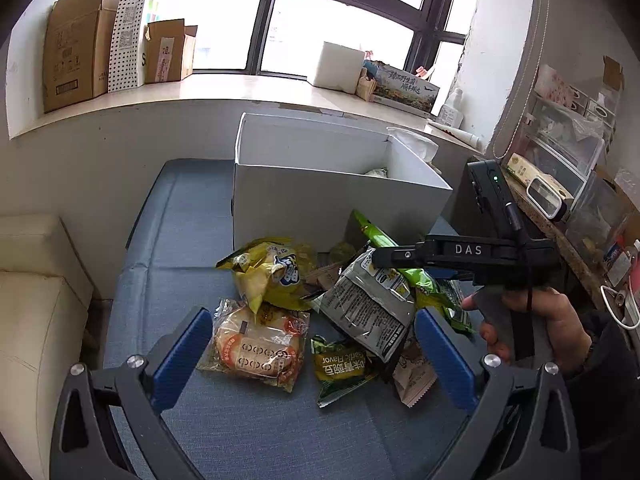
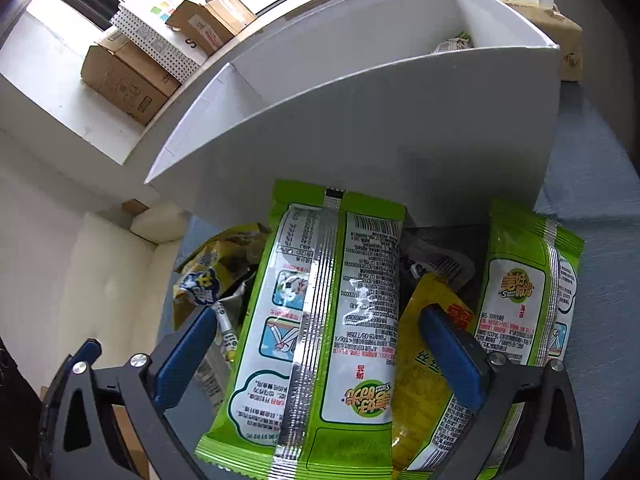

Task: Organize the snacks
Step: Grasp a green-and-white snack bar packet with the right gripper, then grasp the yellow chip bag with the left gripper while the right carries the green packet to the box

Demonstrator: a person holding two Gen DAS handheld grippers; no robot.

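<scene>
- Right wrist view looks along the right gripper (image 2: 316, 344), whose jaws stand wide apart on either side of a long green snack packet (image 2: 320, 320) lying back-side up; neither blue pad appears to press on it, so nothing is held yet.
- Beside that packet lie a yellow packet (image 2: 428, 360), partly under the right-hand pad, and a second green packet (image 2: 528, 288) further right.
- Just past the pile stands the white cardboard box (image 2: 360, 128), open at the top, with at least one wrapper already showing in its far corner.
- Left wrist view shows the left gripper (image 1: 312, 344) hovering above the blue cushioned surface (image 1: 180, 240), jaws wide open and empty, over a round cake in clear wrap (image 1: 256, 344) and a small green garlic-flavour pea packet (image 1: 340, 364).
- A yellow chip bag (image 1: 272, 272) and a grey-white packet (image 1: 368, 304) lie in the same heap, in front of the box.
- My reading of the step: picking the long green packet out of the pile for transfer into the box; most snacks are still outside, so the task looks early.
- The next move calls for closing the right jaws squarely across the packet's width, then lifting clear of the box's near wall.
- Likely snag: the slick, crinkly film may slip, or the yellow packet may get pinched along with it.
</scene>
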